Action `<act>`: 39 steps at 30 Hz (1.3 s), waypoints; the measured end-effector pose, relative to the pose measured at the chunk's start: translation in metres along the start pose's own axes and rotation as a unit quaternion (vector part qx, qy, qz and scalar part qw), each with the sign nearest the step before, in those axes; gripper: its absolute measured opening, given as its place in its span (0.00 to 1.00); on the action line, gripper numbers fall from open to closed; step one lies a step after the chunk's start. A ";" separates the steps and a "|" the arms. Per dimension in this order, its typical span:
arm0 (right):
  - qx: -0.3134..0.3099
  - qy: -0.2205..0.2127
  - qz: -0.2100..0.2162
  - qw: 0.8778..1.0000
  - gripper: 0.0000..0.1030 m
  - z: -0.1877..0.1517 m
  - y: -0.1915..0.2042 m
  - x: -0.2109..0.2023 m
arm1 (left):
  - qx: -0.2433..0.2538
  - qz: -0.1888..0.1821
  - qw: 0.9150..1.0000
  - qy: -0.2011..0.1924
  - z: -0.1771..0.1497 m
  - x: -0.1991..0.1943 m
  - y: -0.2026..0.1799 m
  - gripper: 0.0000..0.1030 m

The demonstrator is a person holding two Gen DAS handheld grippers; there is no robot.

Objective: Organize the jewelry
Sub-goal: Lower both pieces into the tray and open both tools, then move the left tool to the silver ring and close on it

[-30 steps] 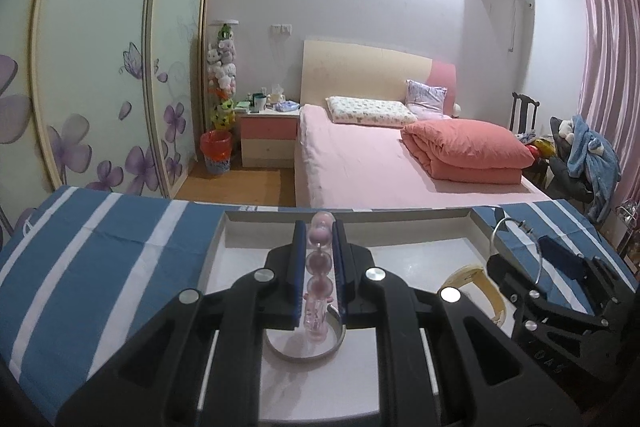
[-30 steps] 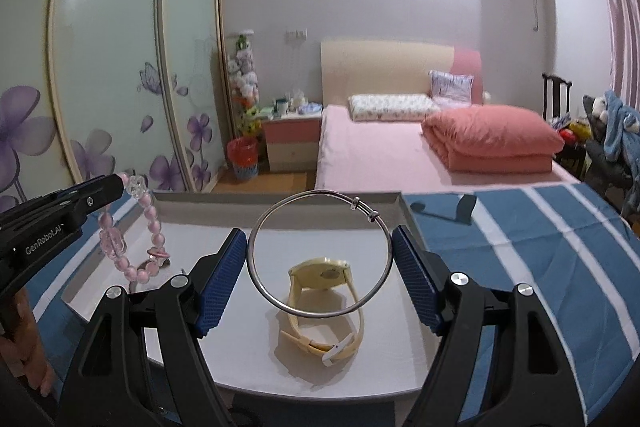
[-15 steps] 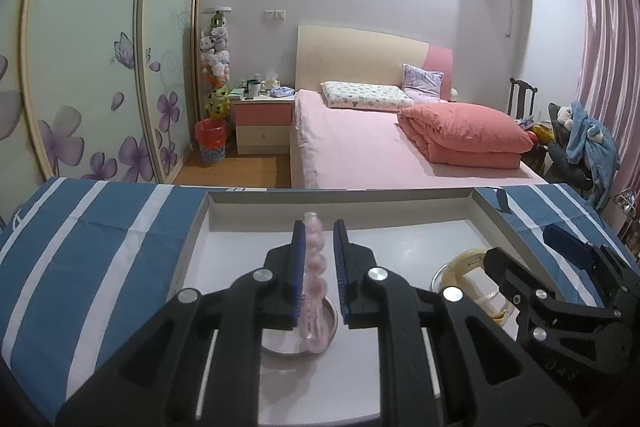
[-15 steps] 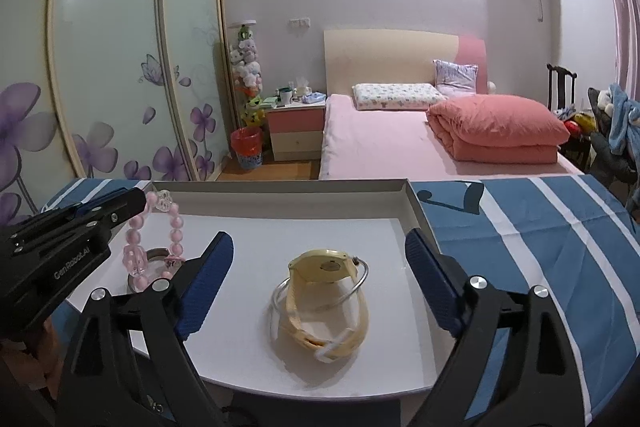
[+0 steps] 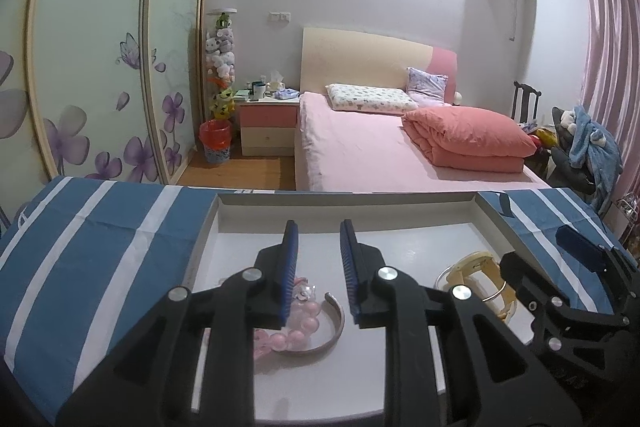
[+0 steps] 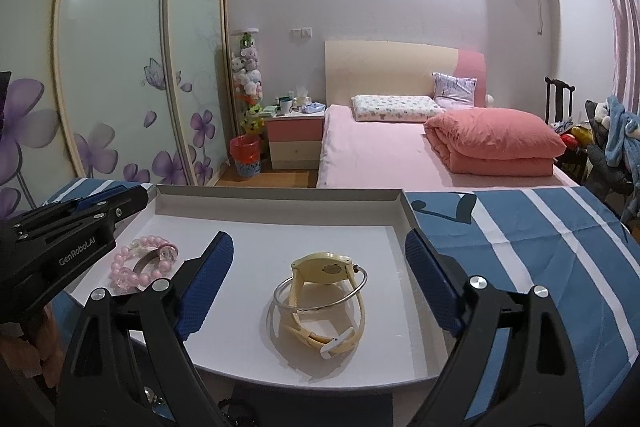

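Left wrist view: my left tongs hover over the white tray, their blue pads parted a little after just easing apart, nothing pinched between them. The pink bead bracelet lies loose on the tray floor below and behind the tips, bunched against a silver cuff bangle that curves round its right side. At the right edge, the black frame of my right tongs reaches in beside the cream wristwatch.

From the right wrist view, the right tongs stand spread wide and released, having widened in the past second and then held; their pads flank the watch without touching it. The cream wristwatch rests on its side near the tray's middle, its strap looping toward the near edge, and a thin silver wire bangle leans against it, ringing the case. To the left, the pink bead bracelet sits with the cuff bangle showing through its loop, just beside the left tongs' black arm.

The tray sits on a worktop covered in blue-and-white striped cloth. Beyond it are a pink bed and a wardrobe with purple flowers.
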State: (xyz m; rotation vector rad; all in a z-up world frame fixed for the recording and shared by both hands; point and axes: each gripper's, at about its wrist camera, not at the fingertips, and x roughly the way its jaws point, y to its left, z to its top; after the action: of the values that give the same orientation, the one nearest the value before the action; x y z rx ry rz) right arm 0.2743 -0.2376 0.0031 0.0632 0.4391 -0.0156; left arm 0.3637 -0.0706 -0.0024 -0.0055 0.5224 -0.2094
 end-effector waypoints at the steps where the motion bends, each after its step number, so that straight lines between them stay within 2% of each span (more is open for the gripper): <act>1: 0.000 -0.001 -0.001 1.000 0.85 0.001 0.000 -0.002 | 0.000 0.001 1.000 0.000 0.000 -0.002 0.000 0.22; 6: 0.004 -0.009 -0.001 1.000 0.85 0.001 -0.003 -0.019 | -0.001 0.001 1.000 -0.002 -0.003 -0.018 0.005 0.22; 12: 0.006 -0.021 -0.004 1.000 0.85 -0.004 -0.007 -0.052 | -0.006 0.006 1.000 -0.001 -0.016 -0.056 0.026 0.30; 18: 0.019 -0.016 -0.006 1.000 0.85 -0.018 -0.010 -0.081 | 0.000 -0.010 0.999 0.045 -0.047 -0.082 0.043 0.32; 23: 0.028 -0.008 -0.009 1.000 0.85 -0.033 -0.012 -0.100 | 0.024 -0.032 0.994 0.101 -0.071 -0.079 0.035 0.32; 28: 0.036 0.009 -0.011 0.999 0.85 -0.045 -0.017 -0.104 | 0.043 -0.049 0.988 0.137 -0.084 -0.067 0.022 0.32; 36: 0.040 0.020 -0.005 0.999 0.85 -0.055 -0.021 -0.103 | 0.040 -0.053 0.984 0.168 -0.094 -0.052 0.013 0.32; 39: 0.038 0.024 -0.001 0.999 0.85 -0.056 -0.020 -0.100 | 0.048 -0.053 0.981 0.181 -0.095 -0.048 0.007 0.28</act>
State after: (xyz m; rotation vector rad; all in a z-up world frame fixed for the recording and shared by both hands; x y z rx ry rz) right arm 0.1598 -0.2533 -0.0057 0.1375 0.4862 -0.0326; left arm 0.2776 -0.0494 -0.0611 0.1007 0.8755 -0.3431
